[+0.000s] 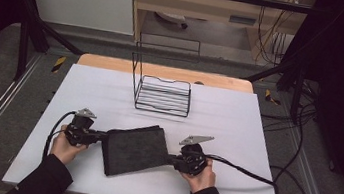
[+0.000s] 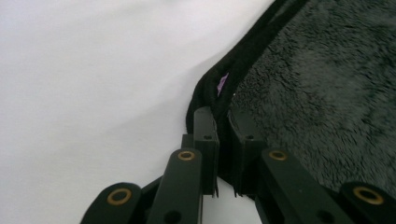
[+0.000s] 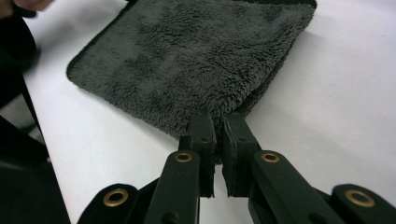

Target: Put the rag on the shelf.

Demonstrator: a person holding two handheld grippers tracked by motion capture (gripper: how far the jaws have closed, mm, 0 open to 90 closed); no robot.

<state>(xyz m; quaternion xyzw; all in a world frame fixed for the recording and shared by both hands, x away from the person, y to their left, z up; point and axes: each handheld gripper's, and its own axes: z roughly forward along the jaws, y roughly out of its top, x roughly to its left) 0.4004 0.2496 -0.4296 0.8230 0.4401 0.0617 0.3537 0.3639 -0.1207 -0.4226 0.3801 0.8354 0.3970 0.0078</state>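
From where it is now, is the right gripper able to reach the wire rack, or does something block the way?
Probably yes. White table lies bare between the right gripper and the wire rack. But its jaws are shut on the dark towel, so the towel would go along unless released.

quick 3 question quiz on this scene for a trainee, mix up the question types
1. True or false: the wire rack stands beyond the dark towel, apart from it.
2. The left gripper is shut on the towel's: A) stitched edge B) middle C) nothing.
3. Fill in: the right gripper is shut on the ___.

Key: 1 true. 2 A, the jaws close on the edge. 3 towel; the fluffy pile runs between its jaws.
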